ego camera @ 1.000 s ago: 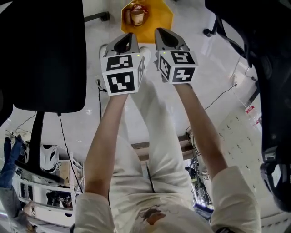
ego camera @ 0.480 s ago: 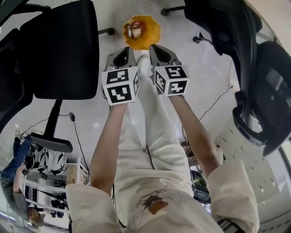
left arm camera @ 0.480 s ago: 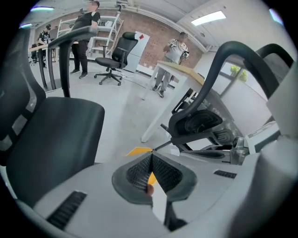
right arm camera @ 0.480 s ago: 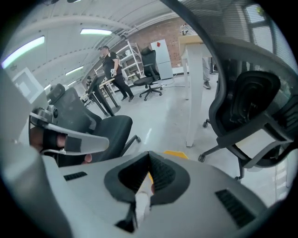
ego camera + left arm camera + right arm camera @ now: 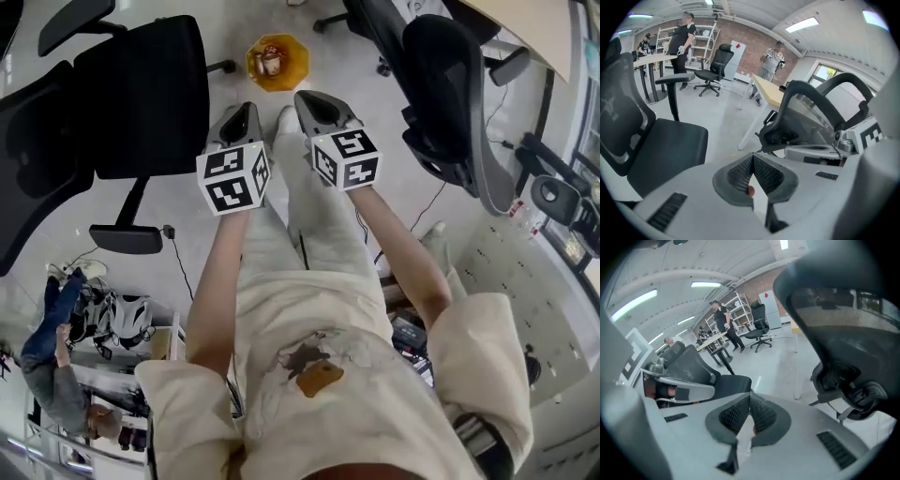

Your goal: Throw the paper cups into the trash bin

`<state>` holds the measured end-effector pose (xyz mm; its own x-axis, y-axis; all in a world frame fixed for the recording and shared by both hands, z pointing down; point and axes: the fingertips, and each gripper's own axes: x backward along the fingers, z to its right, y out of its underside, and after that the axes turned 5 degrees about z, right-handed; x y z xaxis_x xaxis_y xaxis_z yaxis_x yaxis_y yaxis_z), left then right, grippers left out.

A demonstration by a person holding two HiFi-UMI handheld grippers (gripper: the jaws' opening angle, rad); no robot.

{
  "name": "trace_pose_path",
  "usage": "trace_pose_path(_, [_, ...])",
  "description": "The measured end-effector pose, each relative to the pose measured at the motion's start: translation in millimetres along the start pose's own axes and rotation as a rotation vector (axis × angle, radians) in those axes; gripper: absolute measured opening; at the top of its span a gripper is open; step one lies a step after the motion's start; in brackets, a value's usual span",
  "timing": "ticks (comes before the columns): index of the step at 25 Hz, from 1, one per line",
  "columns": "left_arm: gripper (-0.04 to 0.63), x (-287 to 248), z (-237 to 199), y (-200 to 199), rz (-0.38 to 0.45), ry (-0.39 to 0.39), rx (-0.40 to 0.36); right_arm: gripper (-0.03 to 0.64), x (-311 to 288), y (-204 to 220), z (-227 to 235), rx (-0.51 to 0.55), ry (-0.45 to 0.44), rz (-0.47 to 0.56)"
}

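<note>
Paper cups (image 5: 270, 62) lie inside the orange bin (image 5: 298, 54), though how many cannot be made out. The bin stands on the grey floor (image 5: 187, 272), ahead of both grippers and apart from them, with a black chair (image 5: 141, 94) to its left and a second chair (image 5: 448, 98) to its right. The left gripper (image 5: 247, 107) is held out over the floor, its jaws pressed together with the ribbed pads meeting at the tips and nothing between them. The right gripper (image 5: 303, 97) is just beside it, level with it, and its jaws are likewise pressed together and empty. Both point roughly toward the bin. The person's bare forearms reach out from cream sleeves.
</note>
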<state>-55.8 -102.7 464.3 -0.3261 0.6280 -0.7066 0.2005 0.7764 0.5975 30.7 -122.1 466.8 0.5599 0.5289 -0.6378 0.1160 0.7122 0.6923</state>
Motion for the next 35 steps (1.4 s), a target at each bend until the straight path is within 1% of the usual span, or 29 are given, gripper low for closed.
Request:
trace_pose_path(5, [0.006,55.8,34.3,-26.2,0.016,0.036,-0.042,0.008,49.2,-39.0,-29.5,0.036,-0.034,0.027])
trace_pose_path(9, [0.006,91.4,55.2,-52.1,0.044,0.080,-0.067,0.008,75.1,-59.2,-49.3,0.020,-0.057,0.033])
trace_pose_path(12, [0.006,112.6,66.6,-74.4,0.064,0.101,-0.117,0.008,93.0,-78.3,-62.4,0.014,-0.074,0.045])
trace_pose_path(14, [0.006,127.2,73.7,-85.0,0.071,0.110,-0.136,0.008,107.0,-87.2,-71.4,0.009,-0.085,0.046])
trace_pose_path(19, [0.006,156.4,91.7,-98.5,0.079,0.142,-0.192,0.008,143.1,-107.9,-94.3,0.020,-0.099,0.057])
trace_pose_path(24, [0.006,173.8,110.1,-102.7,0.086,0.179,-0.215,0.006,178.8,-131.0,-99.7,0.074,-0.077,0.110])
trace_pose_path(27, [0.006,187.8,118.4,-103.6,0.096,0.192,-0.222,0.006,194.1,-129.5,-100.6,0.080,-0.081,0.109])
trace_pose_path(29, [0.006,190.0,116.2,-112.1,0.120,0.191,-0.227,0.006,193.2,-126.0,-98.4,0.083,-0.090,0.100])
trace_pose_path(32, [0.006,194.1,112.7,-125.5,0.151,0.190,-0.232,0.006,192.3,-119.5,-99.3,0.048,-0.114,0.081])
trace_pose_path(35, [0.006,199.3,114.9,-119.1,0.155,0.191,-0.226,0.006,197.1,-108.5,-102.1,0.032,-0.141,0.054])
